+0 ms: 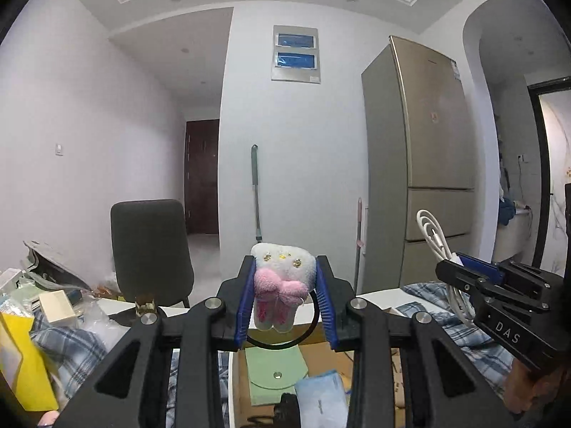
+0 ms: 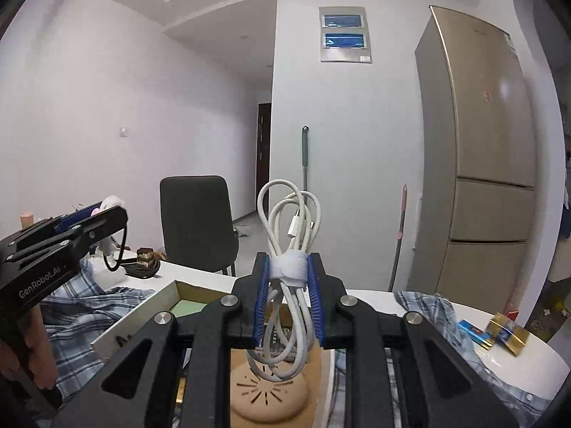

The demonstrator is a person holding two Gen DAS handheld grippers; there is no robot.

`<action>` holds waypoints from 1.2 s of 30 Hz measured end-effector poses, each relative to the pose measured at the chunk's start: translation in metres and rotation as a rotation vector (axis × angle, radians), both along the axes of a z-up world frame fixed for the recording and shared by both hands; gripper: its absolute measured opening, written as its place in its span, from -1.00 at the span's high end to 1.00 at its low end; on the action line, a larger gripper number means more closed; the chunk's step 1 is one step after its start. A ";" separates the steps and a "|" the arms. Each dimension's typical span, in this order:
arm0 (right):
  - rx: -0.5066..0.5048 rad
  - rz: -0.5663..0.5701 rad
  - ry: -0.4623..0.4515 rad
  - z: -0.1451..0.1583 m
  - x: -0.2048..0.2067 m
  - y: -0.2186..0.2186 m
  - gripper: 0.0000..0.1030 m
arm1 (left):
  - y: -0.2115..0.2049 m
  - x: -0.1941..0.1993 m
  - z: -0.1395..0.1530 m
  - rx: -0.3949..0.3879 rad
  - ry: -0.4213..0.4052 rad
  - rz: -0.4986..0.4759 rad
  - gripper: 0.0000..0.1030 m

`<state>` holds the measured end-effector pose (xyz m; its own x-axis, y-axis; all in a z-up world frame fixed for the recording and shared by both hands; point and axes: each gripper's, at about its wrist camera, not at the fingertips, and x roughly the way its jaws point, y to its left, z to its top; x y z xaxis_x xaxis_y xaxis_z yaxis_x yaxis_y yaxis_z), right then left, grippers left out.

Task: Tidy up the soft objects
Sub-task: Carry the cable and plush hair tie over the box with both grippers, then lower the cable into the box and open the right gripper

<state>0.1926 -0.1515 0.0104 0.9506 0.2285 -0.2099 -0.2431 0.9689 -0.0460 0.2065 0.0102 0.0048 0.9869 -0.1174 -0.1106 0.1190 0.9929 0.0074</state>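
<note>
My left gripper [image 1: 284, 267] is shut on a small white plush toy [image 1: 282, 278] with a pink bow; a black loop hangs from the toy. It is held up in the air above an open cardboard box [image 1: 242, 385]. My right gripper [image 2: 288, 267] is shut on a bundled white cable [image 2: 289, 249] tied with a white strap, also raised over the box [image 2: 157, 301]. In the left wrist view the right gripper [image 1: 460, 262] with the cable [image 1: 433, 232] shows at the right. The right wrist view catches the left gripper [image 2: 103, 214] at its left edge.
A blue plaid cloth [image 2: 92, 306] lies around the box on the white table [image 2: 506, 363]. The box holds a green pouch [image 1: 274, 371], a blue packet [image 1: 321, 399] and a tan round thing [image 2: 267, 392]. A dark chair [image 1: 150, 249], a fridge [image 1: 428, 164], clutter [image 1: 43, 296] and small boxes [image 2: 499, 331] stand around.
</note>
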 end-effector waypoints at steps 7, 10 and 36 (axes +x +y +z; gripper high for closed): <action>-0.013 -0.005 0.053 -0.015 0.015 -0.004 0.60 | -0.002 0.023 -0.024 0.031 0.020 0.008 0.34; -0.003 0.001 0.060 -0.018 0.018 -0.006 0.60 | 0.006 0.030 -0.028 -0.010 0.043 0.014 0.34; -0.018 0.074 0.145 -0.026 0.036 -0.003 0.44 | 0.007 0.033 -0.031 -0.003 0.092 -0.018 0.33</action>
<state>0.2284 -0.1542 -0.0159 0.8907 0.2919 -0.3484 -0.3191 0.9474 -0.0221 0.2394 0.0170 -0.0265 0.9702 -0.1358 -0.2007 0.1371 0.9905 -0.0072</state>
